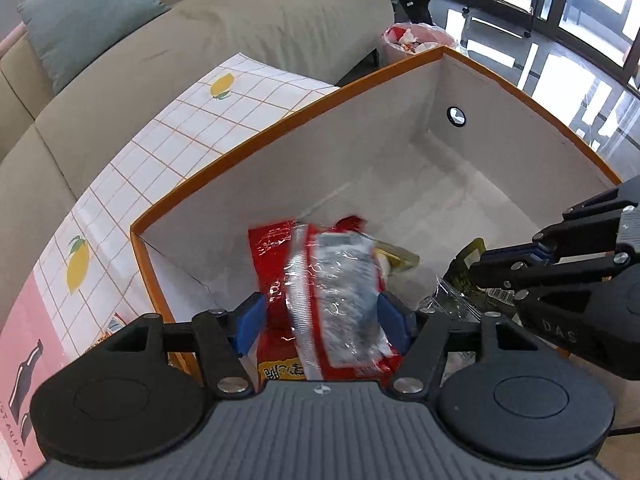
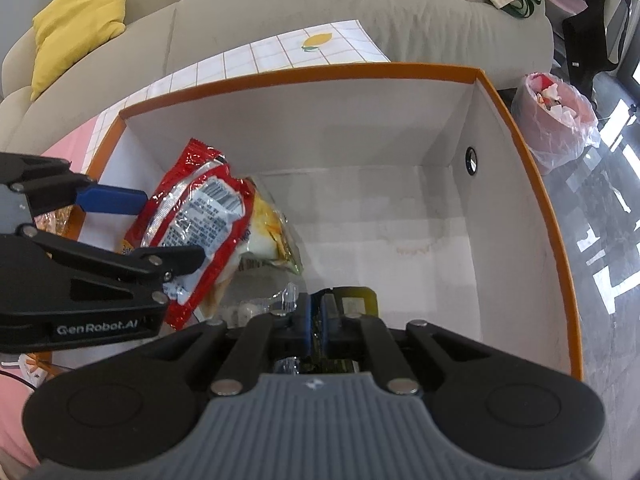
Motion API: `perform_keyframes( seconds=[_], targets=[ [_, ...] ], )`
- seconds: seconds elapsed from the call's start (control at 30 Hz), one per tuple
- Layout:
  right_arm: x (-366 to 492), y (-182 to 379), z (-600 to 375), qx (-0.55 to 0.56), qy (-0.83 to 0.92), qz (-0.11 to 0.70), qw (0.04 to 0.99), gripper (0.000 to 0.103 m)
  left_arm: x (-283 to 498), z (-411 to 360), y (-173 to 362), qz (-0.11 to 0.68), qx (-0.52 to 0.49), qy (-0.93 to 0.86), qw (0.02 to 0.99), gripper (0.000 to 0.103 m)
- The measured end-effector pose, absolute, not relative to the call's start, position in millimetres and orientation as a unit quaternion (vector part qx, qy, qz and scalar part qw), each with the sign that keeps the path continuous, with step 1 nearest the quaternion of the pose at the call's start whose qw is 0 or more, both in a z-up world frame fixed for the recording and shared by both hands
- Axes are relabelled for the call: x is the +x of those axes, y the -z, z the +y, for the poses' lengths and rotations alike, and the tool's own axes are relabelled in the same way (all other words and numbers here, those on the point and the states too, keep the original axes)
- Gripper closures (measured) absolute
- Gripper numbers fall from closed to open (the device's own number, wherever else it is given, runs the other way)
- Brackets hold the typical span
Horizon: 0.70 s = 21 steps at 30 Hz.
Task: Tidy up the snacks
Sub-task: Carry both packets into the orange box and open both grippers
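Observation:
A white box with an orange rim (image 1: 304,120) (image 2: 532,184) stands on the table. My left gripper (image 1: 320,316) is inside its left end, jaws wide apart around a red snack bag (image 1: 336,292) (image 2: 200,216); the pads look just clear of it. A yellow snack bag (image 2: 272,240) (image 1: 396,256) lies under the red one. My right gripper (image 2: 316,316) is shut on a dark, partly clear snack packet (image 2: 356,300) (image 1: 464,280) low in the box, right of the red bag.
A lemon-print tablecloth (image 1: 168,152) covers the table, with a pink mat (image 1: 24,320) at left. A grey sofa (image 1: 120,60) with cushions stands behind. A bagged pink bin (image 2: 556,120) stands on the glossy floor to the right. The box's right half holds nothing.

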State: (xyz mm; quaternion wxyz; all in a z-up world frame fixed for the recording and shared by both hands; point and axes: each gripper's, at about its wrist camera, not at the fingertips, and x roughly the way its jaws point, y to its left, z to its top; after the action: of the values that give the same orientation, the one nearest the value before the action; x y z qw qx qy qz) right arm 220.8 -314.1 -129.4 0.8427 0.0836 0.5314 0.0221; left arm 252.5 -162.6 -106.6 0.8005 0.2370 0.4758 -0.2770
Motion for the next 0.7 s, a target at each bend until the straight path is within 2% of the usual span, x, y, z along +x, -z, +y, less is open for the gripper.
perform_keyframes(
  seconds=[0.1,0.17,0.4,0.53,0.7],
  targets=[
    [219.4,129.6,-312.7,0.084,-0.021,0.532,0.842,0.094,247.9,-160.0,99.9,0.466,0.234,0.280,0.806,0.022],
    [218.1,128.7,-312.4,0.086,-0.020,0.531,0.842,0.078,245.8,-157.6,94.3,0.466,0.226,0.284,0.807,0.021],
    [209.3,113.5,-303.3,0.074,-0.015,0.516,0.853,0.054,230.8,-140.7,64.2,0.449,0.192,0.288,0.824,0.020],
    [195.0,94.2,-292.6,0.059,-0.012,0.485,0.872,0.035,218.8,-124.9,44.2,0.435,0.163,0.279,0.840,0.020],
    [170.7,69.6,-279.8,0.065,-0.006,0.433,0.899,0.026,199.0,-98.5,22.8,0.419,0.117,0.267,0.860,0.020]
  ],
)
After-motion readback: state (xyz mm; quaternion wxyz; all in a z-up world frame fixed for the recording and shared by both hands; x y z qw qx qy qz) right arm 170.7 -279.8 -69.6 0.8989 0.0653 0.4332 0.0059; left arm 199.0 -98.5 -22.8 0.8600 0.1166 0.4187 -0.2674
